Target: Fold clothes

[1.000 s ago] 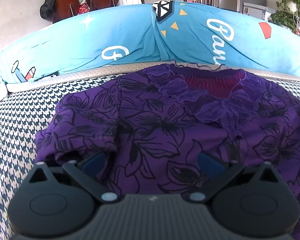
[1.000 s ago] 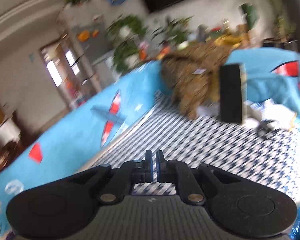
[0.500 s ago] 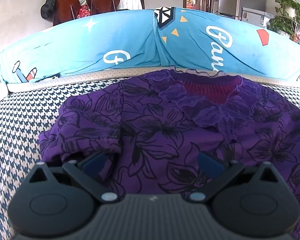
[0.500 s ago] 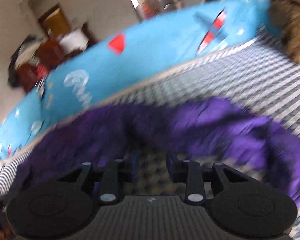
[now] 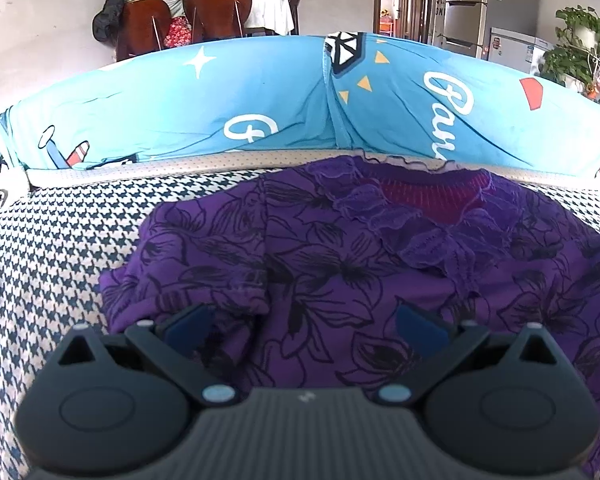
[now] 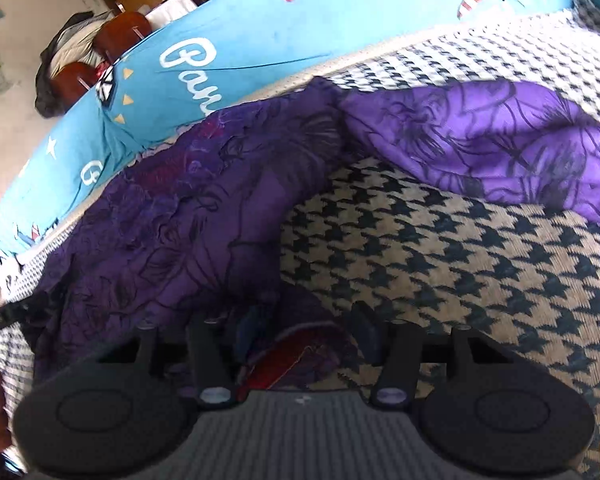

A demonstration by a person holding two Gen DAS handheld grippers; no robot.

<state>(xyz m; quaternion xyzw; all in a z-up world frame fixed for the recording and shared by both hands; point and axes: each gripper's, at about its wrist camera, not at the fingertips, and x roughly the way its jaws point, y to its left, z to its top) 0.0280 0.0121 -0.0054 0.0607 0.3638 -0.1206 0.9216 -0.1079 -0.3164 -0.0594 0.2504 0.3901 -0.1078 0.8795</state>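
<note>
Since a second ago the right gripper (image 6: 308, 330) has swung down from the room view to the purple floral blouse (image 5: 340, 272) lying on the houndstooth sofa seat (image 5: 60, 240), beside the blue cushions. Its jaws have just been opening, now partway apart astride the blouse's hem without pinching it. The left gripper (image 5: 304, 324) stands wide open over the blouse, holding nothing.

Left claw (image 5: 302, 322) wide open, tipped down. Right claw (image 6: 308, 330) half open, jaws just been opening, tipped down too.
</note>
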